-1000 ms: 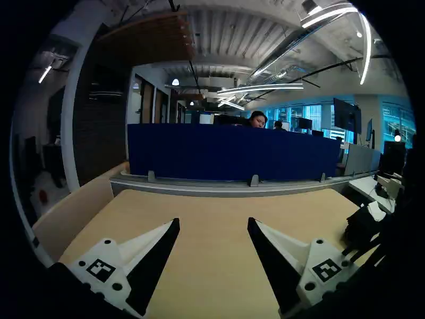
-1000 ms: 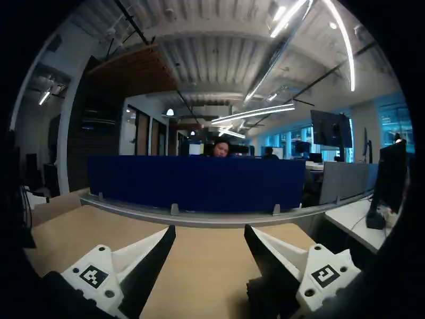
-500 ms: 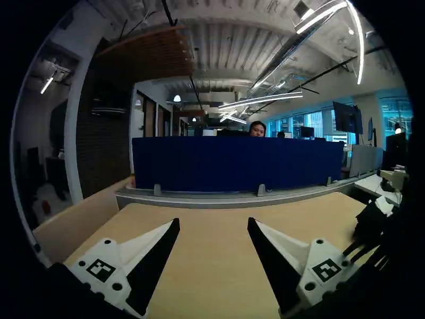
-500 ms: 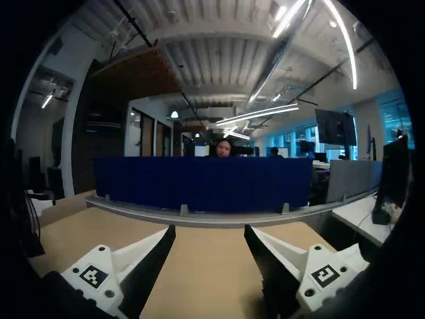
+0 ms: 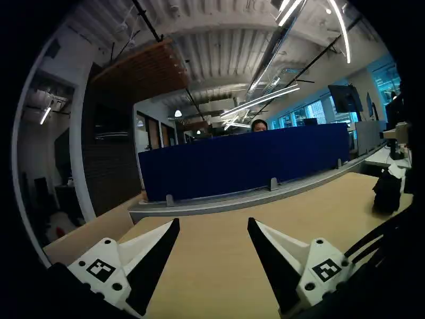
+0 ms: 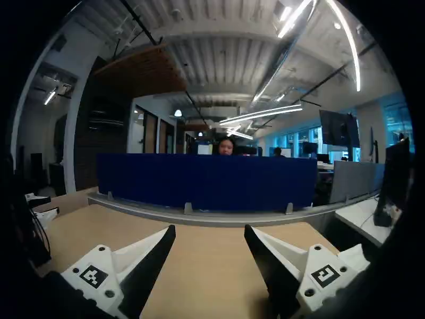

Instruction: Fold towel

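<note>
My left gripper (image 5: 212, 220) is open over a light wood table (image 5: 212, 266), nothing between its black-edged white fingers (image 5: 151, 255). The view is tilted, so the table's far edge slopes up to the right. A dark bulky shape (image 5: 387, 192) stands on the table at the far right; I cannot tell what it is. My right gripper (image 6: 209, 227) is also open, level above the same wood table (image 6: 207, 271), with bare tabletop between its fingers (image 6: 273, 266). Dark cables (image 6: 29, 239) hang at the left edge of the right gripper view.
A blue divider panel (image 6: 207, 181) on a grey rail (image 6: 212, 217) closes the table's far side; a person sits behind it. A neighbouring desk with a monitor (image 6: 390, 181) lies to the right. Another wood desk (image 5: 85, 234) adjoins on the left.
The left gripper has tilted and swung, so the divider now slants and the dark shape sits higher at the right. The right gripper has shifted slightly; a dark thing by its right finger has left view.
</note>
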Motion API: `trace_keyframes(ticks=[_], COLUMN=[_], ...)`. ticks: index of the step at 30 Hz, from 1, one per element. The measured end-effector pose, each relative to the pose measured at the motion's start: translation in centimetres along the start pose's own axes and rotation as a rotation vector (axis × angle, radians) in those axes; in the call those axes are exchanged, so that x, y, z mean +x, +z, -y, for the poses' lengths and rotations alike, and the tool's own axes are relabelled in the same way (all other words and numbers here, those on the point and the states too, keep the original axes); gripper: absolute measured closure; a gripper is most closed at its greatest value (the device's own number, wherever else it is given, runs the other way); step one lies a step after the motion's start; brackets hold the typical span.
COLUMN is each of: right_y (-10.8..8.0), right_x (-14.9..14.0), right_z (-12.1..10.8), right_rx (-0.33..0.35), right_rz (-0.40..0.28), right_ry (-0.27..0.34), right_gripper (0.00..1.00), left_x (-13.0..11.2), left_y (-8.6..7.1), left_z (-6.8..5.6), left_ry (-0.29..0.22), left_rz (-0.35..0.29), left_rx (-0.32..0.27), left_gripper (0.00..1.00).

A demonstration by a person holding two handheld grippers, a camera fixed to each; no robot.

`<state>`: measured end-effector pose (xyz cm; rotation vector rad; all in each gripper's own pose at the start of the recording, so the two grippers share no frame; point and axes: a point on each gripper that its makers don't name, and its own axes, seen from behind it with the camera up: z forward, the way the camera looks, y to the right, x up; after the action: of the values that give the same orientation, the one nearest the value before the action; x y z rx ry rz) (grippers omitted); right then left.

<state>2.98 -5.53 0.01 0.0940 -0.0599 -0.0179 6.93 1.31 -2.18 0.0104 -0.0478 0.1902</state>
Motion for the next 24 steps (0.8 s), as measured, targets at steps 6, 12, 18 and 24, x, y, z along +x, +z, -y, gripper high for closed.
trace_keyframes(ticks=[6,12,18,24], right_y=[0.3,0.3,0.6,0.9], right_x=[-1.1,-2.5,-3.5,-4.0], right_z=[0.6,1.1,1.8,2.3], right_rx=[0.001,0.006,0.010,0.018], right_rz=[0.013,0.031,0.047,0.049], right_ry=[0.013,-0.001,-0.029,-0.040], right_gripper=[0.00,0.00,0.00,0.00], left_x=[-2.0,-4.4,-6.5,-8.1], left_y=[0.4,0.8,1.1,1.5], left_z=[-1.0,-1.4,-1.1,-1.2], left_ry=[0.043,-0.013,-0.071,-0.130], left_rz=[-0.019,-0.022,-0.022,-0.029], left_rx=[-0.004,-0.007,0.004,-0.004], left_gripper=[0.05,0.05,0.05,0.05])
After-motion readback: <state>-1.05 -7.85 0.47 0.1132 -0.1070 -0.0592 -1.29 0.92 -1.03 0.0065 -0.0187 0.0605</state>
